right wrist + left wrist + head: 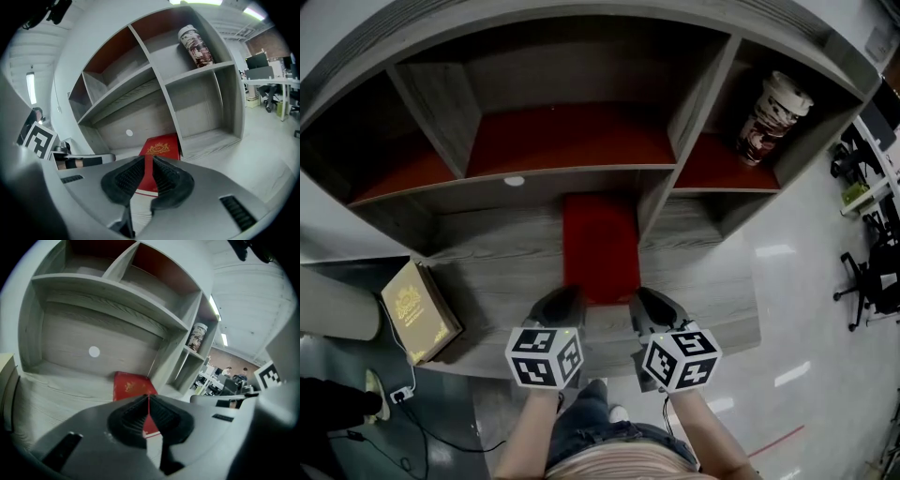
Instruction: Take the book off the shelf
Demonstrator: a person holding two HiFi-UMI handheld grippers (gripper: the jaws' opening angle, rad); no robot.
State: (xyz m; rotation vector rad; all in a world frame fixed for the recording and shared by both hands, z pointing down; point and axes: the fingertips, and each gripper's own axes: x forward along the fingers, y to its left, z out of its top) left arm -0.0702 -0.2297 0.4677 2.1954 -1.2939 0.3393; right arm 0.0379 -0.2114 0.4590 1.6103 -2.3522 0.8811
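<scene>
A red book (600, 246) with a gold emblem lies flat on the lower board of the grey shelf unit (502, 272), beside an upright divider. My left gripper (565, 298) hovers at the book's near left corner; in the left gripper view its pads meet at the left gripper's tip (148, 398), with the book (130, 384) ahead and nothing held. My right gripper (649, 302) is just past the near right corner. In the right gripper view a narrow slit shows between the right gripper's pads (149, 160), empty, with the book (160, 148) beyond it.
A tan book (417, 311) with gold ornament lies at the board's left end. A printed paper cup (773, 117) stands in the upper right compartment. A white round disc (514, 181) is on the back panel. Office chairs (867, 281) stand at the right, and cables (394, 394) lie on the floor at the left.
</scene>
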